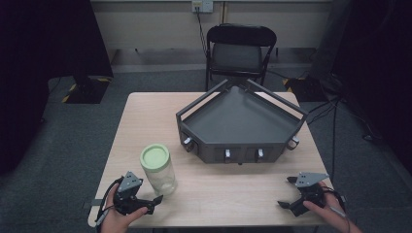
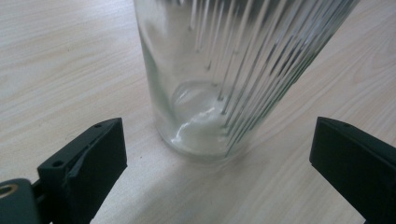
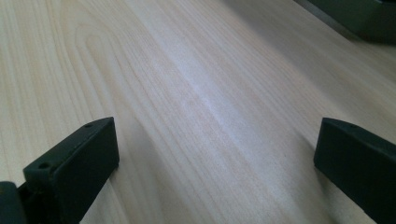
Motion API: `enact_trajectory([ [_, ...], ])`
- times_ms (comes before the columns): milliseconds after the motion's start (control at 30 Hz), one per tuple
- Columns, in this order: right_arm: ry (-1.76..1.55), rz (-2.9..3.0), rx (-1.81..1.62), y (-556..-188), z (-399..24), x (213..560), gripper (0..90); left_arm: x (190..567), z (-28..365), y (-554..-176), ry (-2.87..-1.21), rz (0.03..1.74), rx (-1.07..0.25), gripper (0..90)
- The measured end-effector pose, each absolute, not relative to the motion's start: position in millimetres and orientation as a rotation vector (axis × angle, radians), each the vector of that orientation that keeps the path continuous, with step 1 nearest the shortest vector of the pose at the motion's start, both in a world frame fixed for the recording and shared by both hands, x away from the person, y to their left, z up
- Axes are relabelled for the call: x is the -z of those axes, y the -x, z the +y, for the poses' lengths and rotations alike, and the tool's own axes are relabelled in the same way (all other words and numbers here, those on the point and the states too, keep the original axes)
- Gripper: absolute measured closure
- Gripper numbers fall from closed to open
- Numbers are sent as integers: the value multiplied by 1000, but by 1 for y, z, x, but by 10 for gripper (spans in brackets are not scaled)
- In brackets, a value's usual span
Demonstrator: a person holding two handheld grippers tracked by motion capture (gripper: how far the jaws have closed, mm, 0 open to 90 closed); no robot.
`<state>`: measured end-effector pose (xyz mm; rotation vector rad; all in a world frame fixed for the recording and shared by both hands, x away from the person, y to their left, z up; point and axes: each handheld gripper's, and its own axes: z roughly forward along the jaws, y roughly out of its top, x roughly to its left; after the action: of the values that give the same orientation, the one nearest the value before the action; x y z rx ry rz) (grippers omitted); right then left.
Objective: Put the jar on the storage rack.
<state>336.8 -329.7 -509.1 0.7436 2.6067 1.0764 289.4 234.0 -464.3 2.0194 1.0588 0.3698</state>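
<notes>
A clear ribbed glass jar (image 1: 159, 171) with a pale green lid (image 1: 155, 157) stands upright on the wooden table (image 1: 145, 116), near its front left. My left gripper (image 1: 153, 204) sits just in front of the jar, open, its jaws pointing right along the table. In the left gripper view the jar's base (image 2: 205, 126) stands just beyond the wide-apart jaws, untouched. At the front right, my right gripper (image 1: 286, 192) is open over bare wood. Nothing lies between the right gripper's (image 3: 217, 149) jaws.
A dark grey angular tray (image 1: 228, 116) with raised rails and metal knobs along its front stands on the table's middle right; its corner (image 3: 359, 16) shows in the right gripper view. A black folding chair (image 1: 240, 48) stands behind the table.
</notes>
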Motion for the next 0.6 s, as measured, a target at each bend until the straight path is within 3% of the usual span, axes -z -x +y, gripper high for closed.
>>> enact_trajectory([
  [600,-743,2607,-1076,-337,-330,509,0,437,229,-293,-1950,997,-354,27],
])
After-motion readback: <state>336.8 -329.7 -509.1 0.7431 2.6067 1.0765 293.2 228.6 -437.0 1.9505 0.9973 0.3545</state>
